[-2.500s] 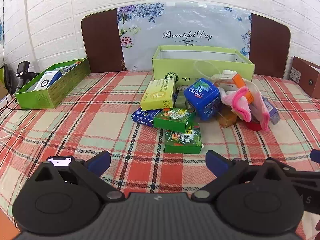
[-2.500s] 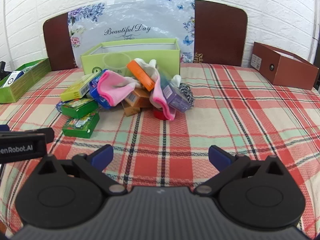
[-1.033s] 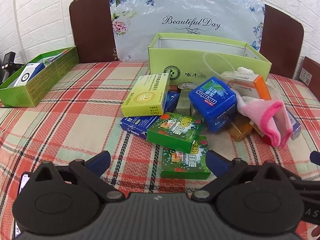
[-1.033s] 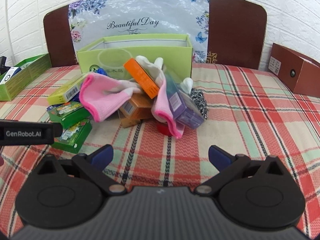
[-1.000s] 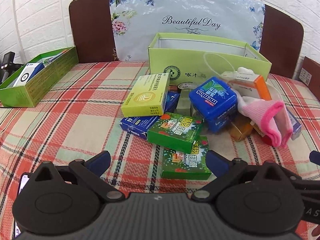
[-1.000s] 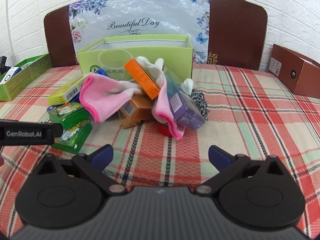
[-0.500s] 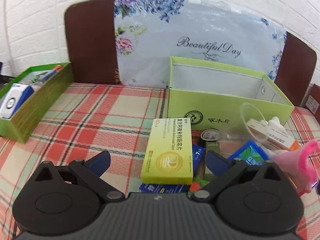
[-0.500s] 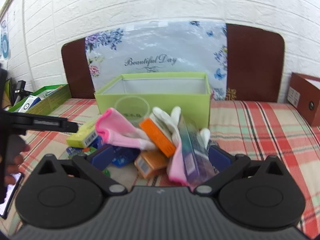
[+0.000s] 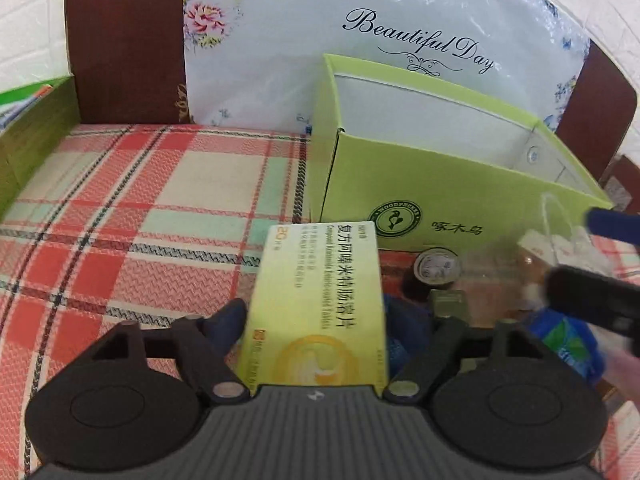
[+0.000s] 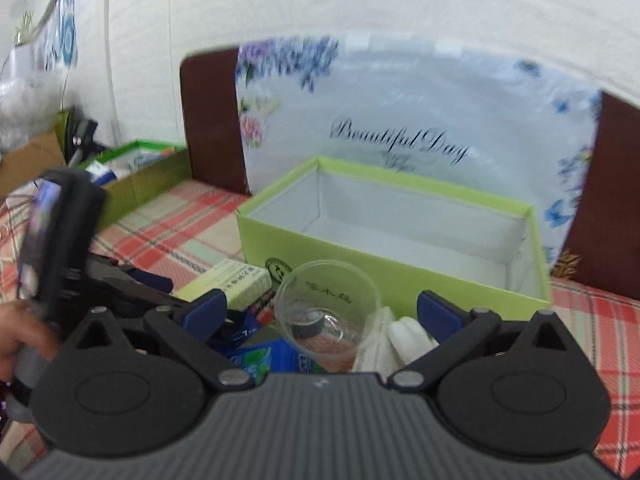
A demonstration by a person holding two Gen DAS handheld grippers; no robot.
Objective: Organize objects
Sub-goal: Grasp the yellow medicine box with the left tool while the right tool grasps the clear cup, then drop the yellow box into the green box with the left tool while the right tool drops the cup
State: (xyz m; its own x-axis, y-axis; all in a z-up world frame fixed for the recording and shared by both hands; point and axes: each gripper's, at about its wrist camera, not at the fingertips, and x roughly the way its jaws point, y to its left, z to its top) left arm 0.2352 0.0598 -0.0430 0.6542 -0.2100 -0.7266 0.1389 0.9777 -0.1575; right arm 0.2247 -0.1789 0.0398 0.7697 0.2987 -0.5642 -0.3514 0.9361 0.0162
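A: Nearest in the left wrist view, what sits between the fingers of the left gripper [image 9: 316, 320]?

B: A yellow-green medicine box [image 9: 316, 300], lying lengthwise at lower centre. The jaws have just been closing on it; the left blue pad [image 9: 228, 318] is right at its edge, but whether both pads press I cannot tell.

A: And the right gripper [image 10: 320, 312]?

B: In its own view the jaws stand wide apart with nothing clamped. A clear plastic cup [image 10: 328, 304] lies on its side between the blue pads, mouth toward the camera, touching neither. A white glove [image 10: 394, 340] is at lower right of the cup, a blue mint box [image 10: 264, 358] at lower left.

A: Farther back?

B: The open lime-green box [image 10: 400, 268] stands just behind the pile, white inside. Behind it leans a floral board reading "Beautiful Day" [image 10: 400, 140] against a brown headboard [image 10: 210, 120]. A dark green tray [image 10: 140, 178] sits at middle left on the red plaid cloth [image 9: 140, 200]. At the far left edge a hand [image 10: 18, 338] holds the other gripper's handle.
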